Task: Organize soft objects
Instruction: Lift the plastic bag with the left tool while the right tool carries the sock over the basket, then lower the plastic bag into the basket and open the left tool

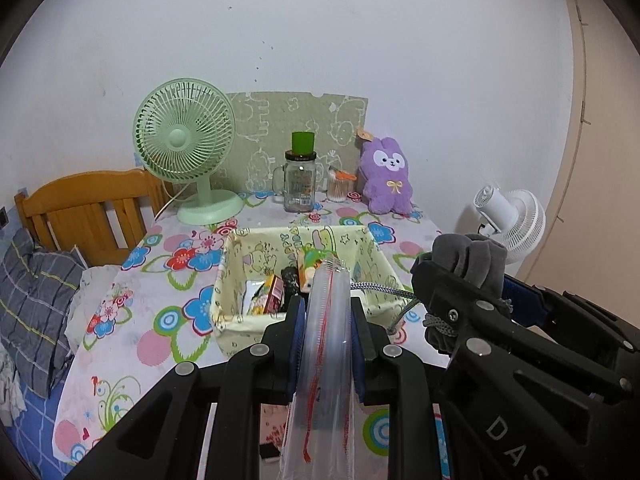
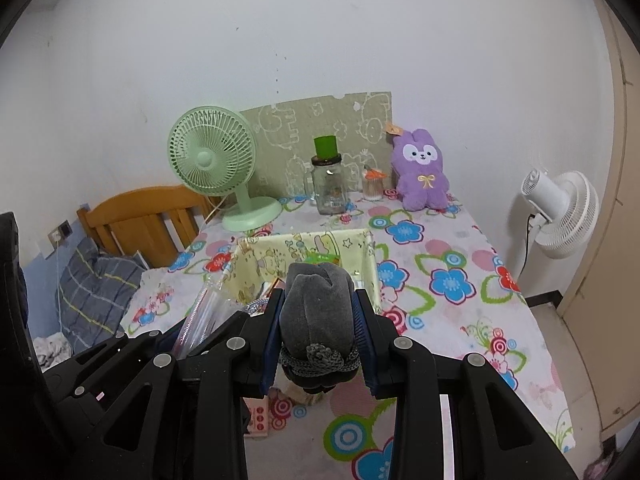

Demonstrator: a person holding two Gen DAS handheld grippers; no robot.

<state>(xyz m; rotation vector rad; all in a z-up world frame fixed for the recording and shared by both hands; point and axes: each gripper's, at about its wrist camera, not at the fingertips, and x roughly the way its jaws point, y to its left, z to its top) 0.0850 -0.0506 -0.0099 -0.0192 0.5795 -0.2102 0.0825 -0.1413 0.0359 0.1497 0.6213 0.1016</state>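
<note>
My left gripper [image 1: 326,300] is shut on a clear plastic zip bag [image 1: 326,360] with a red line, which stands upright between the pads above the floral table. To its right, my right gripper [image 2: 318,308] is shut on a grey velvet drawstring pouch [image 2: 316,320]; the pouch [image 1: 472,260] also shows in the left wrist view, its braided cord trailing toward the bag. Just beyond both grippers stands a yellow fabric basket [image 1: 228,280] holding small packets. A purple plush rabbit [image 1: 386,176] sits upright at the table's back right.
A green desk fan [image 1: 184,136], a glass jar with a green cap [image 1: 300,184] and a cotton-swab tub [image 1: 338,188] line the back of the table. A white fan [image 2: 560,216] stands off its right edge. A wooden headboard [image 1: 88,208] and a checked pillow [image 1: 36,300] lie left.
</note>
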